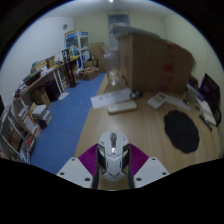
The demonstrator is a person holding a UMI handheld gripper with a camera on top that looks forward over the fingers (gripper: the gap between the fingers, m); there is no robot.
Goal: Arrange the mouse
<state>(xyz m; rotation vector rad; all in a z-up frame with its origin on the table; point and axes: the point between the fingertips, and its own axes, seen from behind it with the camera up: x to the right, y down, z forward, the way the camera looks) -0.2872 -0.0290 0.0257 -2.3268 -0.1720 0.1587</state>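
Note:
A silver-grey mouse (113, 155) with a dark scroll wheel sits between my two fingers, its nose pointing away from me. The purple pads (88, 155) press against both its sides, so my gripper (113, 162) is shut on it. The mouse hangs a little above the wooden desk (130, 128). A round black mouse mat (181, 129) lies on the desk ahead and to the right of the fingers.
A white keyboard-like object (122, 107) and papers (158, 100) lie further ahead on the desk. A brown cardboard panel (150, 60) stands beyond them. Bookshelves (35, 100) line the left wall beside a blue carpet (70, 115). A dark monitor (212, 92) is at the right.

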